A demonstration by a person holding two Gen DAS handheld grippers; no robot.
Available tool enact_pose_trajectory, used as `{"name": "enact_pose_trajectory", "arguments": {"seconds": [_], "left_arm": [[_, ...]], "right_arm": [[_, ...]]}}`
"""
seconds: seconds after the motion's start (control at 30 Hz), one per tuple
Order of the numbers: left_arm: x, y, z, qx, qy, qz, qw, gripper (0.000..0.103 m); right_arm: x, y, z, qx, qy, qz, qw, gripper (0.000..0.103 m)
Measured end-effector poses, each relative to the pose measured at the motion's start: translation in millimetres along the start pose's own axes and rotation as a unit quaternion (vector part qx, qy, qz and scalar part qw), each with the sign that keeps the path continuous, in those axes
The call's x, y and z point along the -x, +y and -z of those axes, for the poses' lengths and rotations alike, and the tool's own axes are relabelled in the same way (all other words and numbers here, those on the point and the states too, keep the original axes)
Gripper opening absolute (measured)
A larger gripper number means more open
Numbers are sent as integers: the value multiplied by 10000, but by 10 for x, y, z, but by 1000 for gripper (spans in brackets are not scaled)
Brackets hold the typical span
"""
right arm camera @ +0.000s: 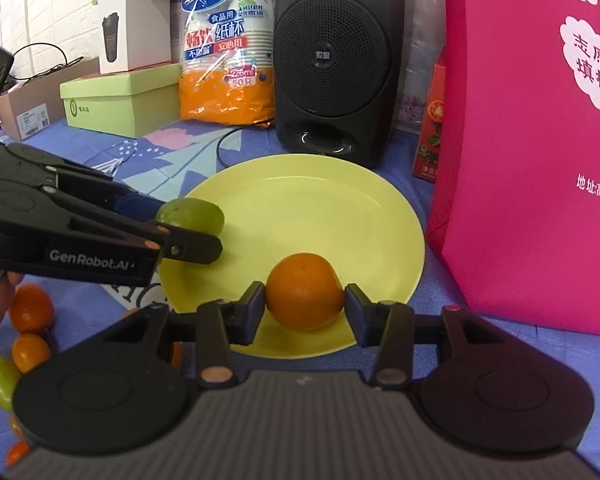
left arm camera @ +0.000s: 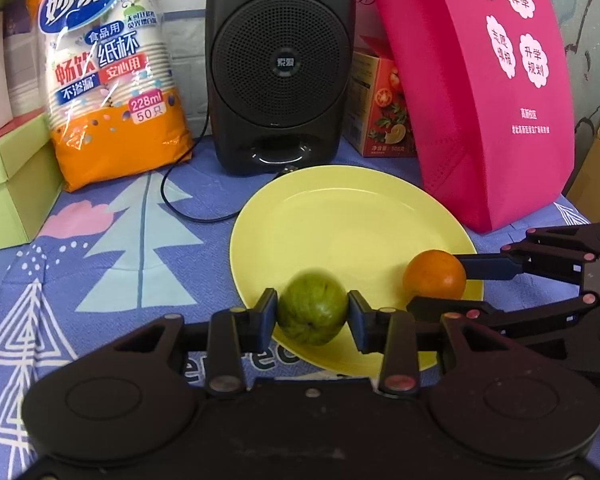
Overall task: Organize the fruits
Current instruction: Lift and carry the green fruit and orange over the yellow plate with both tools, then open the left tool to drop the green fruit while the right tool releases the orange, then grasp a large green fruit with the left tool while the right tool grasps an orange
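Blue patterned cloth [left arm camera: 112, 248] covers the table, backed by a speaker [left arm camera: 280, 64], a pack of paper cups [left arm camera: 108, 68] and a pink bag [left arm camera: 492, 88]. Over the yellow plate's [left arm camera: 340, 208] near rim, the left gripper [left arm camera: 313, 310] pinches a green fruit [left arm camera: 313, 308] and the right gripper [right arm camera: 305, 300] pinches an orange [right arm camera: 305, 291], each across its middle. Both fruits look round, firm, light and prone to roll.

bright, even indoor light with soft shadows. glare glints on the plastic cup pack [left arm camera: 108, 76] and the speaker [left arm camera: 280, 64] base. strong fisheye bending at the edges; corners darken, and the green fruit [left arm camera: 313, 309] looks slightly blurred.
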State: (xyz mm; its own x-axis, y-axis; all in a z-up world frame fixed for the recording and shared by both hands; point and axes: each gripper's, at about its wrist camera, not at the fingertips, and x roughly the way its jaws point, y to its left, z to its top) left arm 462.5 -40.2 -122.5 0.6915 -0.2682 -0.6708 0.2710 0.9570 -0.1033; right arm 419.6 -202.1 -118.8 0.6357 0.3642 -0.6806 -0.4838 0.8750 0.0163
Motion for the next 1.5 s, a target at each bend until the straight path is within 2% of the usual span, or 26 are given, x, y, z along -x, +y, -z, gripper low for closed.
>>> {"name": "enact_pose_trajectory", "arguments": {"seconds": [0.03,0.1,0.33,0.4,0.57,0.8,0.93,1.27,1.5], "left_arm": [[13,0,-3,23,-10,-18,10000,50],[84,-8,-8,28,-81,-57,9999,55],[627,43,87,-66,-431,-253,9987,63],[816,88,172,-5,-518,-280,9983,63],[1267,153,489,87,-651,-469,9967,63],[1669,141,995,211,-645,-633,9957,63],[1866,110,1287,442,-633,-497,9958,62],[1779,-246,1625,174,-548,-195,9982,59],[1567,-328,1615,188,-428,-230,9986,58]], "right_arm": [[5,-1,-4,0,-3,16,10000,43],[42,10,-14,30,-38,50,10000,43],[470,22,9,-25,-370,147,9992,47],[636,27,53,-112,-468,82,9988,51],[1022,133,225,-182,-628,-48,9978,51],[1362,434,520,49,-586,-186,9981,55],[1484,590,694,25,-538,-329,9980,55],[1588,983,1145,149,-138,-895,9958,55],[1493,1129,1234,348,54,-932,9950,55]]}}
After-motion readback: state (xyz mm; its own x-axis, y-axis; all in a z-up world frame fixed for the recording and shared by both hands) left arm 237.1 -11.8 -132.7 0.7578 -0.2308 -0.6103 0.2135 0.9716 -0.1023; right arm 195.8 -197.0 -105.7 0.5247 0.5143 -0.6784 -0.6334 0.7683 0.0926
